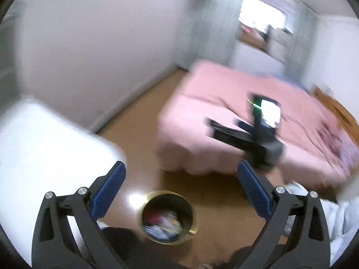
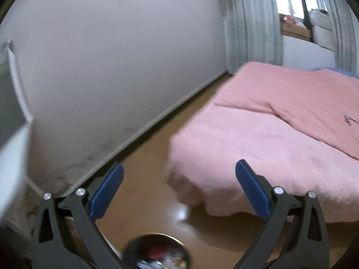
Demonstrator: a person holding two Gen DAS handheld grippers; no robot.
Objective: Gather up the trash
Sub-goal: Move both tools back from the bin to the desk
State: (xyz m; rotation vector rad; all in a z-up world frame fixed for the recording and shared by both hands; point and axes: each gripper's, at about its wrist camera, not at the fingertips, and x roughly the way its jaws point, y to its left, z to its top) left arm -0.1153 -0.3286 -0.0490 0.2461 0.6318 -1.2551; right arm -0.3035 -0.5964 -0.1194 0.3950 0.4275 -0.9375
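Note:
A round gold-rimmed trash bin point(image 1: 167, 218) stands on the wooden floor below me, with red, white and blue scraps of trash inside. It also shows at the bottom edge of the right wrist view point(image 2: 157, 252), blurred. My left gripper point(image 1: 180, 172) is open and empty, high above the bin. My right gripper point(image 2: 179, 172) is open and empty, also above the bin. The right gripper's body shows in the left wrist view point(image 1: 249, 134), out over the bed.
A bed with a pink cover point(image 2: 280, 123) fills the right side. A white wall point(image 2: 112, 56) with a skirting board runs along the left. A white piece of furniture point(image 1: 40, 152) stands at the left. Curtains point(image 2: 251, 22) and a window are at the back.

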